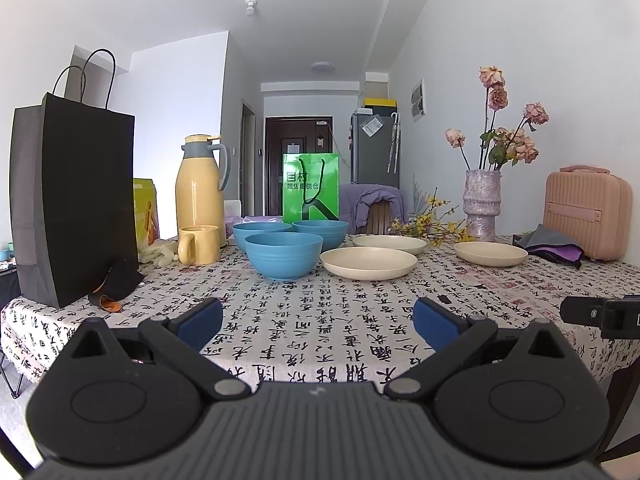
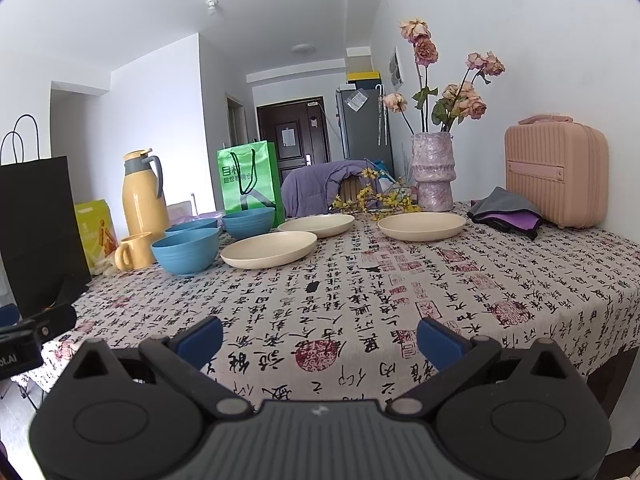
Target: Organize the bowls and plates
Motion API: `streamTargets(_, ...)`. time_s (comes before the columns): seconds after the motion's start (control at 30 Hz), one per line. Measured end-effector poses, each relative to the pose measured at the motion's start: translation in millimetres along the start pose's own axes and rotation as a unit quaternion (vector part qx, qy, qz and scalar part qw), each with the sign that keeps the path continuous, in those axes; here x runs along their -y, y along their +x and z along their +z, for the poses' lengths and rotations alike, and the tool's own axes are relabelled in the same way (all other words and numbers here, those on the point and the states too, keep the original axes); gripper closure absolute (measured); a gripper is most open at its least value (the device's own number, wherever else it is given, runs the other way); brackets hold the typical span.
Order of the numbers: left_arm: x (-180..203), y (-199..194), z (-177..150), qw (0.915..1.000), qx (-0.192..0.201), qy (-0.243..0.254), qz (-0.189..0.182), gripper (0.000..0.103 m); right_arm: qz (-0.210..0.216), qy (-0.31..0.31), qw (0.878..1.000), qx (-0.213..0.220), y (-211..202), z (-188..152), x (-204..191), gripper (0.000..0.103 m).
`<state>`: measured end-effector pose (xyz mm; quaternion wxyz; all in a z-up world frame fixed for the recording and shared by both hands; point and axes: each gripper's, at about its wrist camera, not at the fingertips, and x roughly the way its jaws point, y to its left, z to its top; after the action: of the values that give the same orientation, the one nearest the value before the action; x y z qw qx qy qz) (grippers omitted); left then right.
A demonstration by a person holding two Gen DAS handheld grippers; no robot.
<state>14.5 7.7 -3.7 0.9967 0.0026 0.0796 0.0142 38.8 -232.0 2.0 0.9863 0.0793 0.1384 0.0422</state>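
Calligraphy-cloth worktop (image 2: 460,292): three blue bowls (image 1: 284,254), three cream plates (image 2: 267,255) at far side. Left tongs (image 1: 318,322), right tongs (image 2: 320,340) apart, empty. Risk: shallow plate rims slipping; nearby vase (image 2: 433,172) toppling.

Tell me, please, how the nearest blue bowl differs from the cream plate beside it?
The bowl is blue, deep and steep-walled; the plate is cream, shallow and wide. The bowl's outer wall shows faint ridges, while the plate looks smooth. The bowl stands taller than the plate. Both sit upright and look empty on the tablecloth, close together; whether they touch is unclear.
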Motion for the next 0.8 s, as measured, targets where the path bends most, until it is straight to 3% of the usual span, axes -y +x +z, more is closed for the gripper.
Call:
streamTargets(0.33,-4,12,2,0.9999,-0.007,-0.009,0.010,0.000,0.005,0.001,1.000,0.015,7,4,3,0.000)
streamTargets(0.57,-3,59,7,0.9988,-0.039,-0.028,0.014,0.000,-0.005,-0.012,1.000,0.023,33,10,13,0.000)
streamTargets(0.8,14,97,17,0.9983,-0.055,-0.008,0.020,0.000,-0.020,-0.006,0.999,0.037,61,31,32,0.000)
